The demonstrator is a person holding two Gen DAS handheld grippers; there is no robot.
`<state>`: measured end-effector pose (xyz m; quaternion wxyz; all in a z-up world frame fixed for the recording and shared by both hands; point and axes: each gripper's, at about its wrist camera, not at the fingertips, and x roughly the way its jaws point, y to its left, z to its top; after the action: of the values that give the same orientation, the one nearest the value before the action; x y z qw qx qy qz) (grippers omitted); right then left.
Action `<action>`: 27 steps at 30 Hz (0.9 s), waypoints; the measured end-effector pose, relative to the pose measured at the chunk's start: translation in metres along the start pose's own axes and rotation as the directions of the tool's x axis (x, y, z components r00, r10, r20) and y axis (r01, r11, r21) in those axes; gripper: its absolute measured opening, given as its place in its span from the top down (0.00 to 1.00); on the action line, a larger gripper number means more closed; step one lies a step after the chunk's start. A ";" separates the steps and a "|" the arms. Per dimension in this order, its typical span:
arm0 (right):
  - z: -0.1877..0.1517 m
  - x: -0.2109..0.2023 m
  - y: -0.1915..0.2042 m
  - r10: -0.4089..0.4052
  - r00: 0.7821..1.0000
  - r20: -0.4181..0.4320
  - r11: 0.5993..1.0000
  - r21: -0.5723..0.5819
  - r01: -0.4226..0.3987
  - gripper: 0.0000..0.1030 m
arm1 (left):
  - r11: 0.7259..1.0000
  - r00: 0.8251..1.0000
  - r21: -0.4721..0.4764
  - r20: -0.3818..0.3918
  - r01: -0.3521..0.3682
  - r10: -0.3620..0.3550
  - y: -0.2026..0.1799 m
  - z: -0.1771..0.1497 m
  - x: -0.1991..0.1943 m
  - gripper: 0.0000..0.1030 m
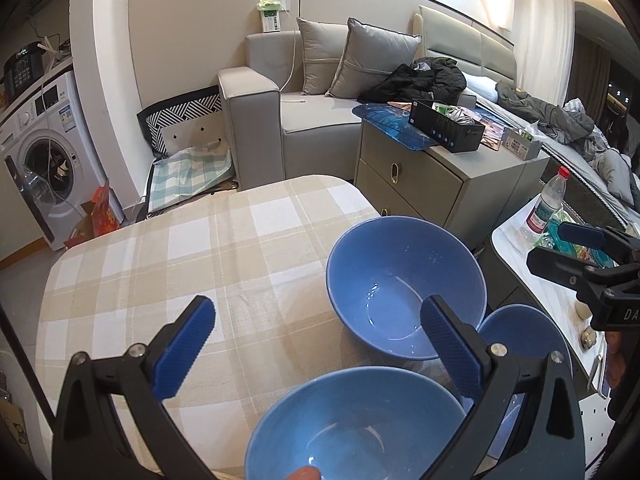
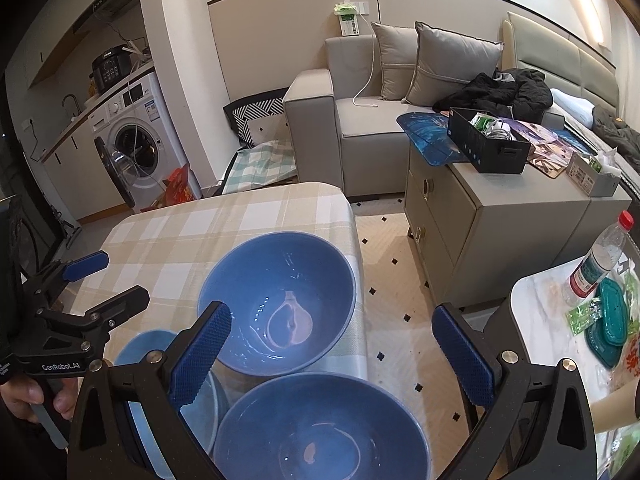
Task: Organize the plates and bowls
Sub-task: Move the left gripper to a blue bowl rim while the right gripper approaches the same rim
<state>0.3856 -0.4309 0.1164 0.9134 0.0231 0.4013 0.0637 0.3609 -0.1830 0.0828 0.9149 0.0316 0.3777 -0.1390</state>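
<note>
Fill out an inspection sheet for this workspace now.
Surface: table under a beige checked cloth.
Job's things: three blue bowls, far bowl, near bowl, small bowl; all empty, upright.
Clutter: nothing seen on the cloth.
Grippers: left gripper open; right gripper open; neither holds anything.
Cables: white cable hanging onto the sofa.
Surroundings: washing machine, cabinet, water bottle on a side table.

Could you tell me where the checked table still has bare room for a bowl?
The checked tablecloth is bare left of and beyond the far blue bowl, out to its rounded far edge. The near right side is crowded: near bowl, a third blue dish.
</note>
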 end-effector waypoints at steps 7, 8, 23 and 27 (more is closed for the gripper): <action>0.002 0.024 -0.008 -0.007 0.999 -0.039 1.000 0.010 0.008 0.01 | 1.000 1.000 -0.009 -0.016 -0.005 0.005 0.000 0.002 0.019 0.00; 0.002 0.028 -0.009 -0.008 0.999 -0.044 1.000 0.010 0.009 0.01 | 1.000 1.000 -0.009 -0.017 -0.007 0.007 0.000 0.002 0.021 0.00; 0.005 0.066 -0.017 -0.021 0.995 -0.102 1.000 0.016 0.022 0.01 | 1.000 0.997 -0.014 -0.074 -0.018 0.016 0.004 0.002 0.059 0.00; 0.005 0.074 -0.020 -0.027 0.993 -0.118 0.999 0.018 0.029 0.01 | 1.000 0.997 -0.020 -0.072 -0.016 0.015 0.004 0.002 0.063 0.00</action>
<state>0.4405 -0.4405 0.0636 0.8887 0.0227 0.4554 0.0481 0.4060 -0.1936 0.0394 0.9019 0.0304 0.4117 -0.1269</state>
